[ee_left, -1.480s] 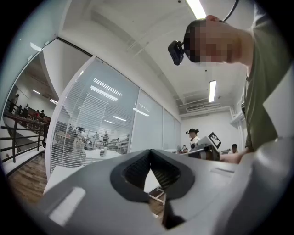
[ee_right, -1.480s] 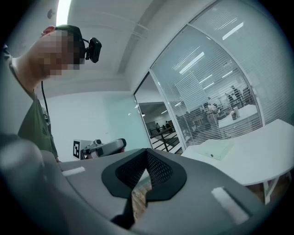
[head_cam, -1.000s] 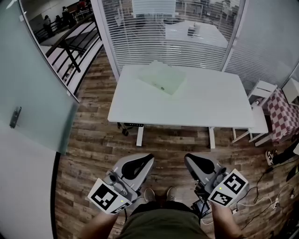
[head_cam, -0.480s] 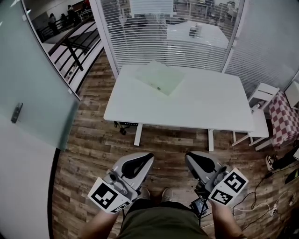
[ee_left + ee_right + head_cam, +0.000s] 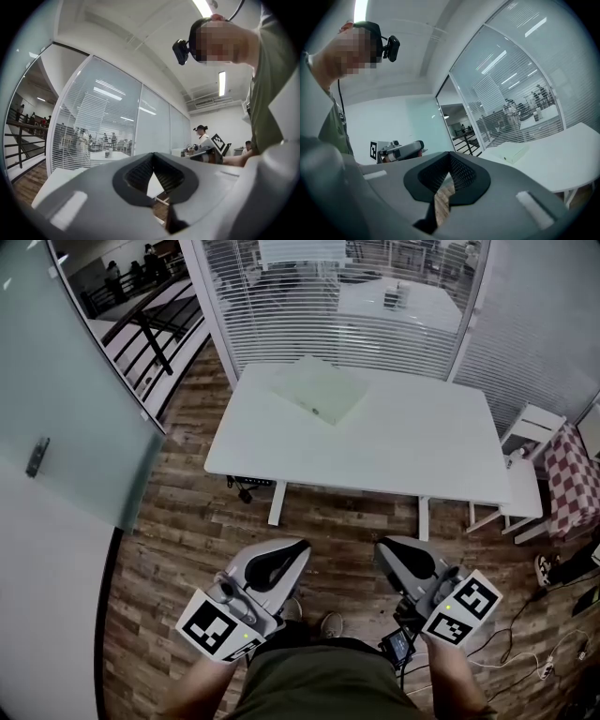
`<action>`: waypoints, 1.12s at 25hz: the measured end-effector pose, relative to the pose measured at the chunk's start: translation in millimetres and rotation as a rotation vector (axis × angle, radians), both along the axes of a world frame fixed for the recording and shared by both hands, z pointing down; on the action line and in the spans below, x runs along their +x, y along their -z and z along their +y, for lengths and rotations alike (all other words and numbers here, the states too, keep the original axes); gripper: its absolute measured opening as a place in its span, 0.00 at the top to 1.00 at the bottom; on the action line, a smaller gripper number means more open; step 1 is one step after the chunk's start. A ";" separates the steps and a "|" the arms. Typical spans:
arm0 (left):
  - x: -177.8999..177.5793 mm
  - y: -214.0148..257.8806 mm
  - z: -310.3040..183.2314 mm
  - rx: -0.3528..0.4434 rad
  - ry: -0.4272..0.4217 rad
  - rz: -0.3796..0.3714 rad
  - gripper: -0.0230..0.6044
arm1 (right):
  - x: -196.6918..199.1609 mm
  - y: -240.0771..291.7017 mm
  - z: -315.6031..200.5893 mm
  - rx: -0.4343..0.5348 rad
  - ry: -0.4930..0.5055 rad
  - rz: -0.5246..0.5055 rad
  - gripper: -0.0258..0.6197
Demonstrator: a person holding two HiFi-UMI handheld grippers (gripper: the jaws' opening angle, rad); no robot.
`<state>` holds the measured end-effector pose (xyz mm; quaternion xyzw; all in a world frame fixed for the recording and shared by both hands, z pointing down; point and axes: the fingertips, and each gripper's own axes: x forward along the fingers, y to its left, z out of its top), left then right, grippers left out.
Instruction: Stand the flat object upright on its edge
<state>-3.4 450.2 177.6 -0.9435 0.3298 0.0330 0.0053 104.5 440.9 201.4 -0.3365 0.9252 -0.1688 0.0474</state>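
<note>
A pale green flat box (image 5: 321, 388) lies flat at the far left part of the white table (image 5: 412, 442). Both grippers hang low in front of me, over the wooden floor and well short of the table. My left gripper (image 5: 284, 559) is shut with nothing in it; in the left gripper view (image 5: 153, 158) its jaws meet. My right gripper (image 5: 397, 557) is shut and empty too (image 5: 450, 157). The right gripper view shows the box (image 5: 513, 151) on the table (image 5: 567, 161) some way ahead.
A glass wall with blinds (image 5: 337, 296) stands behind the table. A frosted glass door (image 5: 66, 427) is at the left. At the right are a small white stool (image 5: 532, 420), a checked cloth (image 5: 574, 474) and cables on the floor (image 5: 553, 643).
The head view has shifted slightly, and the table sits a little nearer and higher in the frame. Both grippers stay shut, low and close to my body.
</note>
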 end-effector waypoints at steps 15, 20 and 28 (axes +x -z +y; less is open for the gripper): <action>-9.7 -17.1 -36.5 -0.024 0.019 0.015 0.96 | -7.0 -17.7 -38.5 -0.033 0.015 0.012 0.95; -20.9 -23.7 -60.7 -0.042 0.023 0.023 0.96 | -16.9 -25.9 -61.3 -0.052 0.011 0.020 0.95; -42.2 -33.1 -112.9 -0.065 0.013 0.027 0.96 | -37.5 -31.9 -109.6 -0.070 -0.003 0.022 0.95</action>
